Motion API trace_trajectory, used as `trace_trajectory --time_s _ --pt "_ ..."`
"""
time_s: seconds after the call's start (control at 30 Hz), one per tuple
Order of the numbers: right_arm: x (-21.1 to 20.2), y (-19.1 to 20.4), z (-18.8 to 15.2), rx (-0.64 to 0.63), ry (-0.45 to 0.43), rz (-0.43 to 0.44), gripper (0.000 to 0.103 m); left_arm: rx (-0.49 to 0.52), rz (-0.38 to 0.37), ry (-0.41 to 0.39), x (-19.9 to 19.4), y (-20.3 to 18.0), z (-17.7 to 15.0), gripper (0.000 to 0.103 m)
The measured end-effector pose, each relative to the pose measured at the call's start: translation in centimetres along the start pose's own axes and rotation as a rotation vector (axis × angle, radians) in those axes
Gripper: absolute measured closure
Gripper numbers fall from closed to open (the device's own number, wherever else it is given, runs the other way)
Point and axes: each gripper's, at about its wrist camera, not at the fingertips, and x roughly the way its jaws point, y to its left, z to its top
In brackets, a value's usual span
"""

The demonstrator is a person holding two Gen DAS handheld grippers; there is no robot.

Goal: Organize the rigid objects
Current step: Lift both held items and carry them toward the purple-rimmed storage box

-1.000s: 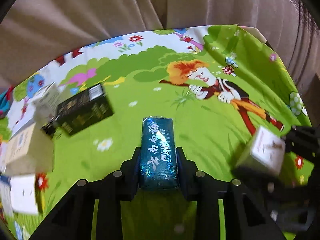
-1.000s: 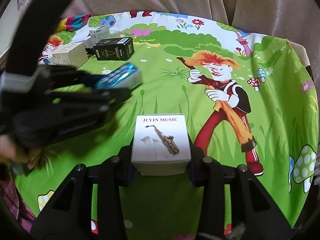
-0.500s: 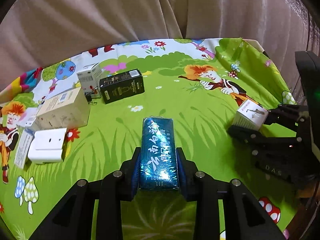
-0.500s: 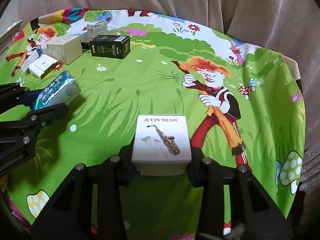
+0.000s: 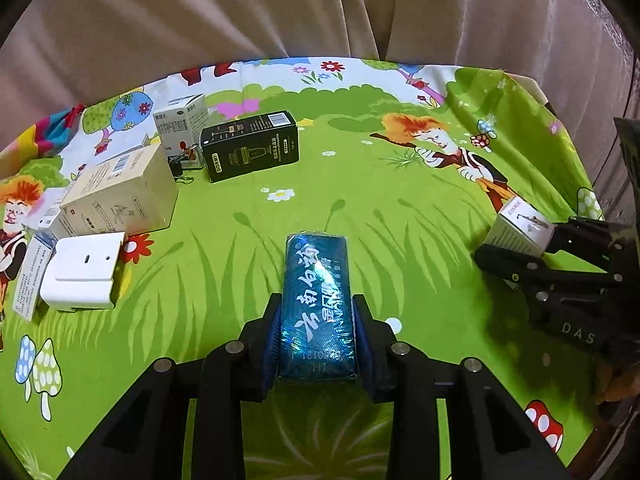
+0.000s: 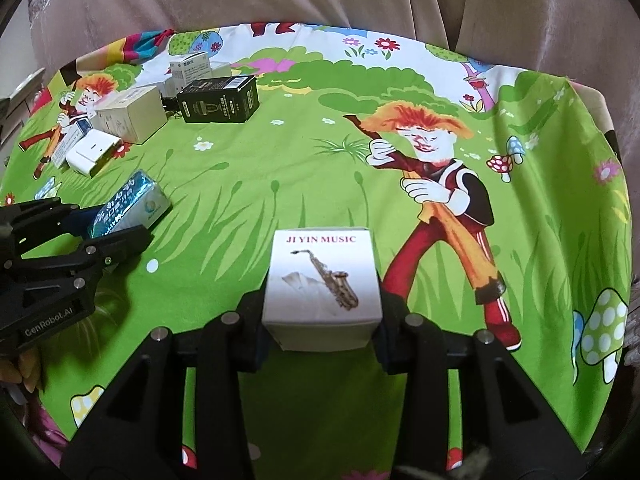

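My left gripper [image 5: 316, 320] is shut on a shiny blue box [image 5: 317, 300] with white characters, held above the green cartoon tablecloth [image 5: 360, 208]. My right gripper [image 6: 322, 320] is shut on a white cube box [image 6: 322, 280] printed with a saxophone and "JI YIN MUSIC". The white box also shows at the right of the left wrist view [image 5: 520, 228]. The blue box also shows at the left of the right wrist view [image 6: 128, 204].
A group of boxes lies at the far left: a black box [image 5: 250, 146], a tall white box [image 5: 182, 130], a beige carton [image 5: 116, 192], a white plastic case [image 5: 82, 270] and a flat packet [image 5: 30, 276]. A beige curtain [image 5: 280, 12] hangs behind the table.
Both grippers have pulled back and apart with their boxes still held. The left view now takes in the whole box group at the left.
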Motion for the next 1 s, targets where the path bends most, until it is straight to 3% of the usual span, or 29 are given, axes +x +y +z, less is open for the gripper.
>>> trace_trajectory --time_s 0.07,0.17,0.27,0.4,0.53,0.67,1.0 --pt "-0.3 0.1 0.0 0.002 -0.012 -0.019 0.059 -0.009 0.017 0.020 -0.3 -0.1 0.0 0.069" --pt "-3.9 0.0 -0.6 0.084 -0.178 -0.028 0.059 -0.061 -0.009 -0.052 -3.8 0.0 0.2 0.069" --pt "-10.4 1.7 -1.5 0.137 -0.419 -0.061 0.059 -0.013 0.059 -0.264 -10.6 -0.7 1.0 0.069" --pt "-19.2 4.3 -1.4 0.124 -0.714 -0.093 0.059 -0.039 0.124 -0.528 -20.1 -0.3 1.7 0.069" --pt "-26.1 6.6 -1.9 0.114 -0.967 -0.107 0.059 -0.057 0.195 -0.713 -25.9 0.0 1.0 0.069" --pt "-29.0 8.4 -2.4 0.089 -1.057 -0.096 0.059 -0.062 0.250 -0.829 -29.0 0.4 -0.5 0.069" --pt "-30.5 11.3 -1.6 0.030 -1.066 -0.023 0.059 -0.107 0.261 -0.801 -30.4 3.3 -2.9 0.069"
